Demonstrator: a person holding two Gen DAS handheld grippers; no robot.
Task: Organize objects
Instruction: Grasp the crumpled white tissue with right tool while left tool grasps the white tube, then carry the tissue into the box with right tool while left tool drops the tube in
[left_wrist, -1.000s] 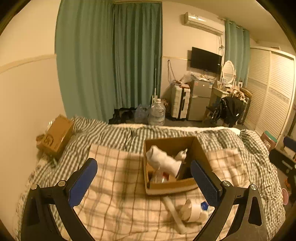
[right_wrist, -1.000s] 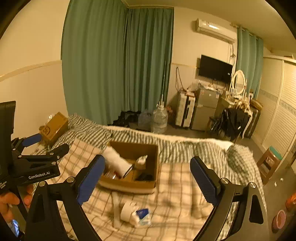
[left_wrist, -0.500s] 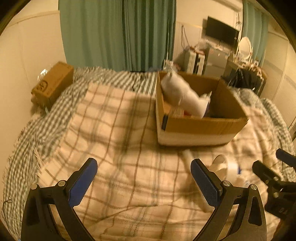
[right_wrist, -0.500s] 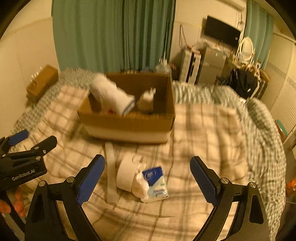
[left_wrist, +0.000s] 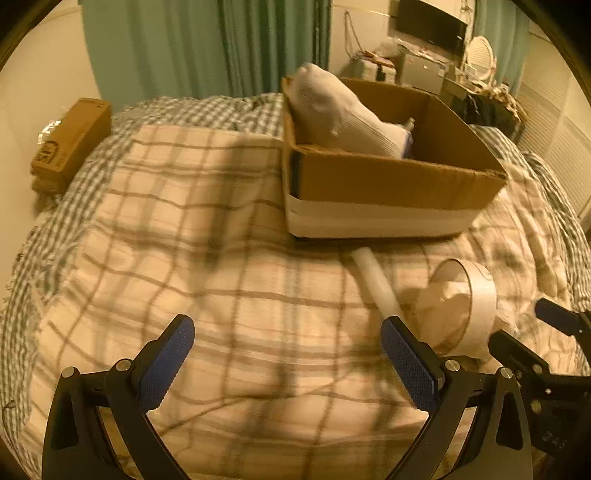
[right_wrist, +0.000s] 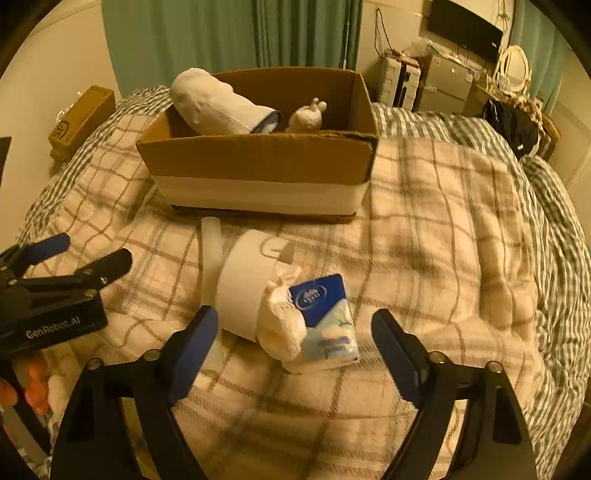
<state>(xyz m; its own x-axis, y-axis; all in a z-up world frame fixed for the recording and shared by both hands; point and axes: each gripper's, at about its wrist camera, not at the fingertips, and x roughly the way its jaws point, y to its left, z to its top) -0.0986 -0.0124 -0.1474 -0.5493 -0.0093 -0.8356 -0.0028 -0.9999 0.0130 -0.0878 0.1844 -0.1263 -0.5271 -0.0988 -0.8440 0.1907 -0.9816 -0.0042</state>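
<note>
A cardboard box (right_wrist: 258, 162) (left_wrist: 388, 184) sits on the plaid blanket, holding a white sock roll (right_wrist: 218, 105) (left_wrist: 340, 110) and a small white figure (right_wrist: 306, 114). In front of it lie a white tape roll (right_wrist: 247, 284) (left_wrist: 469, 302), a crumpled tissue (right_wrist: 280, 325), a blue tissue pack (right_wrist: 325, 317) and a white stick (right_wrist: 211, 254) (left_wrist: 376, 284). My right gripper (right_wrist: 295, 328) hovers just short of the tissue and pack, its jaws closing with nothing pressed between them. My left gripper (left_wrist: 288, 343) is open over bare blanket, left of the tape roll.
A brown carton (left_wrist: 70, 140) lies at the bed's far left edge by the wall. Green curtains (right_wrist: 229, 37) hang behind the bed; a TV, cabinets and a mirror (right_wrist: 513, 66) stand at the far right. Plaid blanket (right_wrist: 443, 240) spreads right of the box.
Both grippers have dropped toward the bed and tilted down, so the box and loose items loom closer. The right gripper's jaws have narrowed a little.
</note>
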